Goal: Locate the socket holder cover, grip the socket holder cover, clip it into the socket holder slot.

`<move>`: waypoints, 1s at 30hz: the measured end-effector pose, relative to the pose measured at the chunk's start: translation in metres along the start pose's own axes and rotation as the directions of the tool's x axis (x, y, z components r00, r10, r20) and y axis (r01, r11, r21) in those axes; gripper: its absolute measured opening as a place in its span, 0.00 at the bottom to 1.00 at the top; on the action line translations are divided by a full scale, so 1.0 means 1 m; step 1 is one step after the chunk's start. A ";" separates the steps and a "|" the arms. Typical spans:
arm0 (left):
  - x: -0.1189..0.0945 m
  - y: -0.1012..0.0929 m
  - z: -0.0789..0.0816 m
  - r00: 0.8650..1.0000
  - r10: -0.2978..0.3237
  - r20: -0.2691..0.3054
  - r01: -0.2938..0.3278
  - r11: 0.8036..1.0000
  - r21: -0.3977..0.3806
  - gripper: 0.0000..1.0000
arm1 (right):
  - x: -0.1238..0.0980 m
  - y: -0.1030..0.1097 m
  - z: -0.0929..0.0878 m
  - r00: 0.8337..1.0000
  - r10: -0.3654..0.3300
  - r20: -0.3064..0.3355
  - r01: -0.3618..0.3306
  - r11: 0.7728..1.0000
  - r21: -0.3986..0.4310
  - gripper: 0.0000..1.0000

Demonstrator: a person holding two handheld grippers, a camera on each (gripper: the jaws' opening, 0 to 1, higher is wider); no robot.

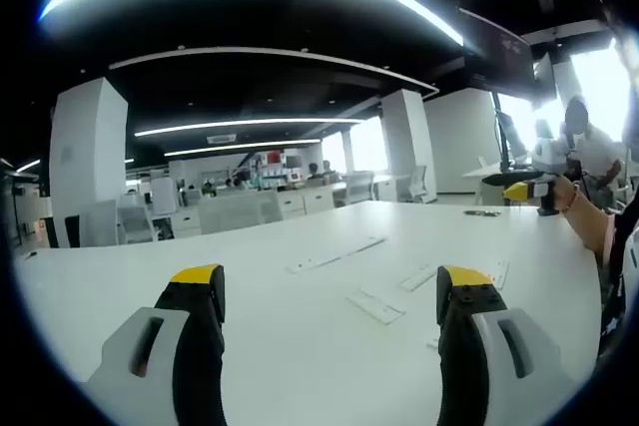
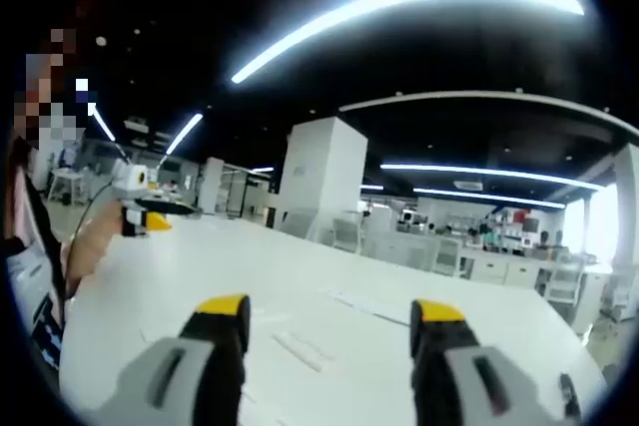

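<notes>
White table (image 1: pixel 300 346), both grippers raised, open

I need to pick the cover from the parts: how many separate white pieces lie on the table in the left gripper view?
4, possibly more: a long strip mid-table, a flat plate nearest the jaws, a smaller piece to its right, another by the right jaw. White on white; some may be missed.

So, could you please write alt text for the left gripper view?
The left tool hangs open above a white table, holding nothing. Flat white strips lie ahead of it, and the right tool shows at the right edge.
</notes>
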State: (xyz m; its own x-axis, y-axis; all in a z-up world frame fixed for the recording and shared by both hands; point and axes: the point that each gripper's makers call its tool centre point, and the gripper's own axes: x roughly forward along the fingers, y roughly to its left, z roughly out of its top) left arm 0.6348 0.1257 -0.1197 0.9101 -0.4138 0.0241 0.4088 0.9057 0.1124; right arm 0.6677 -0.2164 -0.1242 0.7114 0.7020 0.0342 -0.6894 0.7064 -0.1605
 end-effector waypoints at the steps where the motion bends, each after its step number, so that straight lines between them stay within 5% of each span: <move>1: 0.000 0.000 0.000 1.000 0.001 -0.001 -0.001 1.000 0.000 0.86 | 0.000 0.000 0.000 1.000 -0.001 0.000 0.001 1.000 0.001 0.67; 30: -0.002 0.004 0.004 1.000 0.006 0.006 -0.006 1.000 0.006 0.86 | 0.001 0.001 -0.001 1.000 -0.002 0.009 0.002 1.000 -0.012 0.70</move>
State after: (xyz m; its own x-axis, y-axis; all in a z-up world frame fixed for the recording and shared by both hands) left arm 0.6344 0.1298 -0.1154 0.9122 -0.4086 0.0308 0.4027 0.9078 0.1177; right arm 0.6681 -0.2152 -0.1249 0.7117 0.7012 0.0430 -0.6860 0.7068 -0.1727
